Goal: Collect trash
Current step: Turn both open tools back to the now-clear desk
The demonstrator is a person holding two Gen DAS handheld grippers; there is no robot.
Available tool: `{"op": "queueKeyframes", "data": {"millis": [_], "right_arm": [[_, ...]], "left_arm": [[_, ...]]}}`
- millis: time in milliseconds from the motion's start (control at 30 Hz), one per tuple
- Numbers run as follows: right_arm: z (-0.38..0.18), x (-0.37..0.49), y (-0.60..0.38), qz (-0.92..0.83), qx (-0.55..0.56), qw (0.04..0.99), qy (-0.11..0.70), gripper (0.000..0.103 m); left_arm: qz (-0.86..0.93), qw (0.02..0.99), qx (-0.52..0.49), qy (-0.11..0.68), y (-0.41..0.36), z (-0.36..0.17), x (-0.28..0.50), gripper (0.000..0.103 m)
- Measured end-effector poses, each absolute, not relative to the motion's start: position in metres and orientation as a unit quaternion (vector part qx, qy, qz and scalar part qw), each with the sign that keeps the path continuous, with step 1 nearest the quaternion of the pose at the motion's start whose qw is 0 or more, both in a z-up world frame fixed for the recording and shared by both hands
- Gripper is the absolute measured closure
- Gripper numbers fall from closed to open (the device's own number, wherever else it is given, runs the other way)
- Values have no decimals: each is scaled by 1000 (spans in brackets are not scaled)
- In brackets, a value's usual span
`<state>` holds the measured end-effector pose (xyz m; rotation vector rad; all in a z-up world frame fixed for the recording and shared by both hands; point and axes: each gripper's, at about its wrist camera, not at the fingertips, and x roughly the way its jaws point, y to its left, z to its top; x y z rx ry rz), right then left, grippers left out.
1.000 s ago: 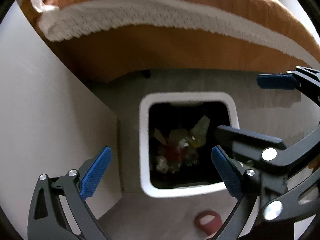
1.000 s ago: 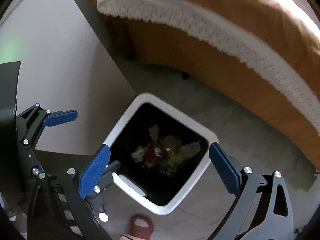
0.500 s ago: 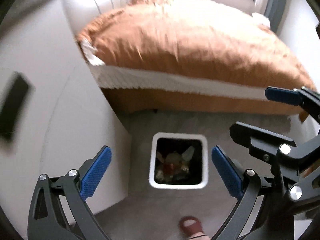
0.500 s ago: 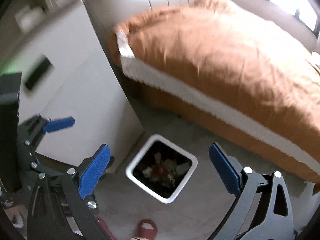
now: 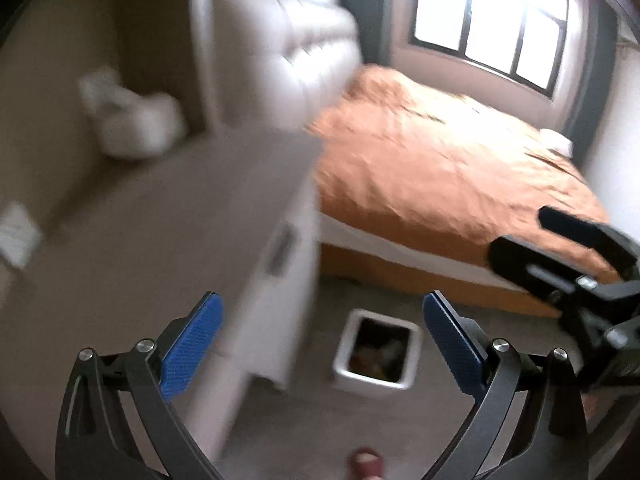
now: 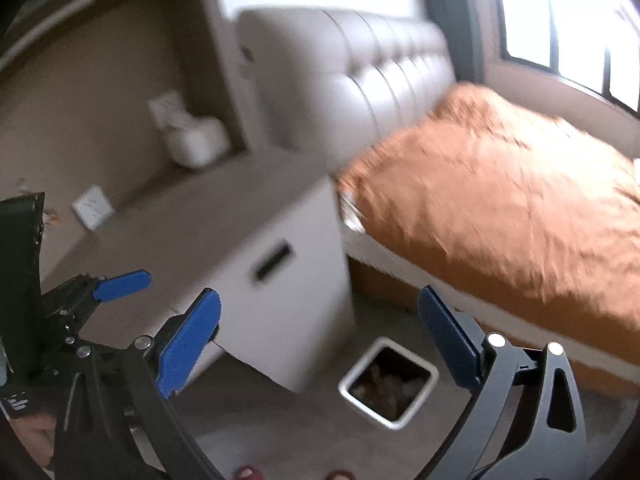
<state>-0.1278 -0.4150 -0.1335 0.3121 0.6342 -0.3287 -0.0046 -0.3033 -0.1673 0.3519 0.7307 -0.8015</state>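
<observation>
- The left gripper (image 5: 322,346) is hanging high above the floor with its blue fingers (image 5: 192,346) spread wide and nothing between them.
- The right gripper (image 6: 318,342) is likewise standing released, its blue pads (image 6: 188,348) far apart and gripping nothing; it is also showing at the right edge of the left wrist view.
- The white trash bin (image 5: 344,356) is sitting on the grey floor (image 5: 304,424) well below both tongs, appearing in the gap between each pair of fingers, nearer the right finger in both views.
- Crumpled trash (image 6: 386,388) is lying inside the bin, too blurred to make out piece by piece.
- The bin is standing between the white nightstand (image 6: 296,280) and the bed with an orange cover (image 6: 500,208), just beside the nightstand's lower corner.
- A white tissue box (image 6: 196,144) is resting at the back of the nightstand's top, beside the padded white headboard (image 6: 340,84).
- A window (image 5: 488,20) is glowing bright behind the bed.
- Both views are smearing with motion blur.
</observation>
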Motion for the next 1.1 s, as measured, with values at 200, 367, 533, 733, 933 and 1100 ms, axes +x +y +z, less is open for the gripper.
{"op": "queueKeyframes", "data": {"millis": [200, 367, 533, 733, 933, 1100], "right_arm": [[-78, -97, -352, -82, 121, 954, 260, 5], [-55, -62, -304, -12, 121, 961, 249, 5], [-37, -32, -251, 48, 95, 966, 236, 5], [-25, -3, -197, 81, 73, 968, 228, 5], [-19, 12, -168, 89, 66, 968, 227, 5], [-17, 18, -154, 84, 59, 969, 226, 5]], "left_arm": [[-310, 888, 128, 314, -213, -108, 9, 5], [-244, 917, 101, 299, -142, -77, 15, 5], [-178, 939, 89, 281, -80, -56, 25, 5], [-136, 949, 80, 273, -35, -44, 39, 5], [-127, 953, 75, 264, -3, -33, 51, 5], [-132, 954, 76, 257, 8, -29, 57, 5]]}}
